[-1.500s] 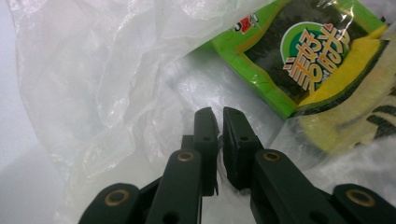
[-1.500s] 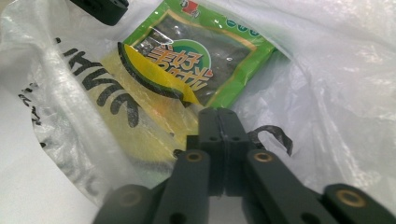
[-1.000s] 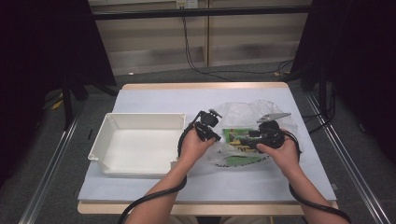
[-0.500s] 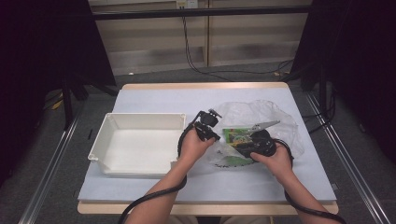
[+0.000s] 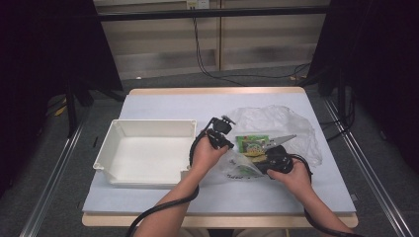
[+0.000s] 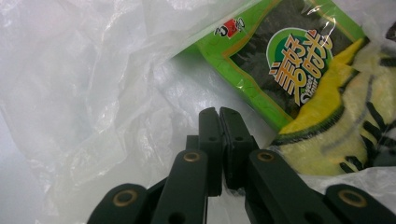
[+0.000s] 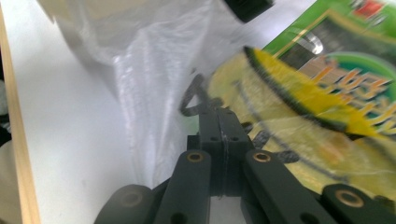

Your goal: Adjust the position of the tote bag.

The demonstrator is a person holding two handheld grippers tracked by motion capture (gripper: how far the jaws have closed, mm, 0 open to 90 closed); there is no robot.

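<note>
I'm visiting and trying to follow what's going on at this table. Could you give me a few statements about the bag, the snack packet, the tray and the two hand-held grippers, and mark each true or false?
1. The white tray holds a snack packet. False: it is empty.
2. The green snack packet lies inside the clear plastic bag. True.
3. The left gripper has its jaws wide apart. False: they are closed together.
4. A yellow item with black stripes lies beside the green packet. True.
5. The right gripper has its jaws closed at the bag's film. True.
</note>
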